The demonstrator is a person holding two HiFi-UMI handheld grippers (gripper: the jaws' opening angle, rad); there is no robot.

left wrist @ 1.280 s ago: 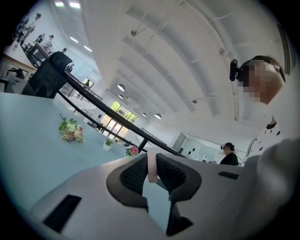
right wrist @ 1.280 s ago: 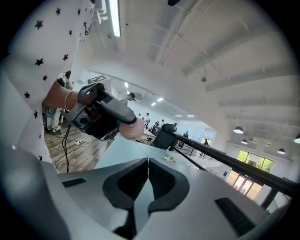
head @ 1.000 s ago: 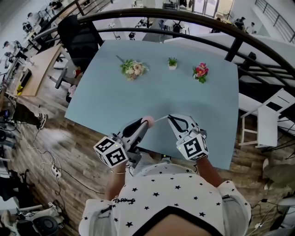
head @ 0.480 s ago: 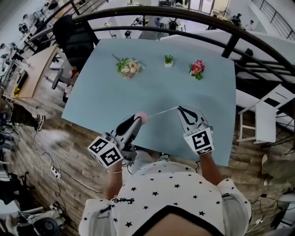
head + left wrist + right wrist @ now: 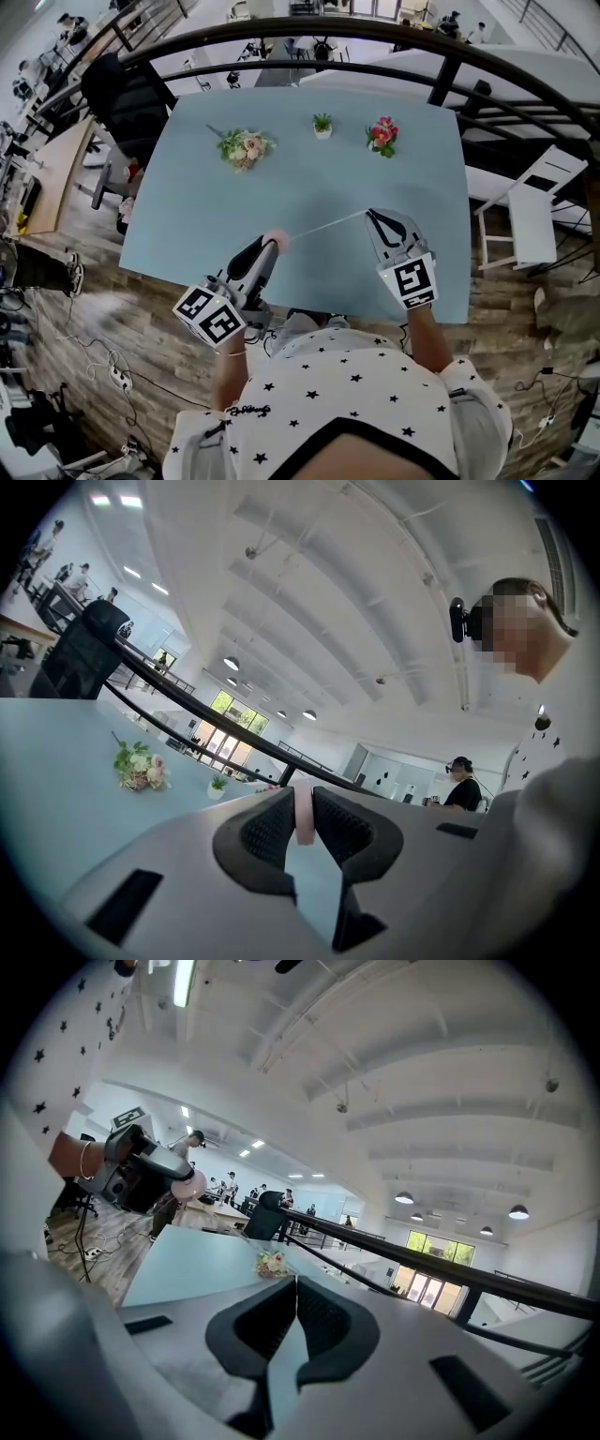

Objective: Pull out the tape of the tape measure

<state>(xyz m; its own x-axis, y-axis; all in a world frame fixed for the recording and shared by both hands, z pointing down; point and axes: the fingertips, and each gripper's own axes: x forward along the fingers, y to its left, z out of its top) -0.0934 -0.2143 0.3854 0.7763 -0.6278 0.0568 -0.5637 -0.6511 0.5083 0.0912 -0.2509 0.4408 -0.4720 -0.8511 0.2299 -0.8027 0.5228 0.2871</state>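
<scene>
Head view: my left hand-held gripper (image 5: 266, 249) is clamped on the pink case (image 5: 275, 240) of the tape measure, held over the near part of the bench (image 5: 187, 216). My right hand-held gripper (image 5: 372, 217) is clenched on the end of the tape (image 5: 323, 225). The tape runs as a thin, taut line between the two, well apart from the flowers (image 5: 242, 146) on the far side. I judge both are kept at about one height so the tape leaves the case straight, without a kink.

Left gripper view: the pads press the case's flat sides, with its narrow edge towards the camera. That grip should stop the case twisting under the pull.

Right gripper view: the jaws meet with no gap. The tape is too thin to make out between them. The pink case shows at the far left, opposite the pull.
</scene>
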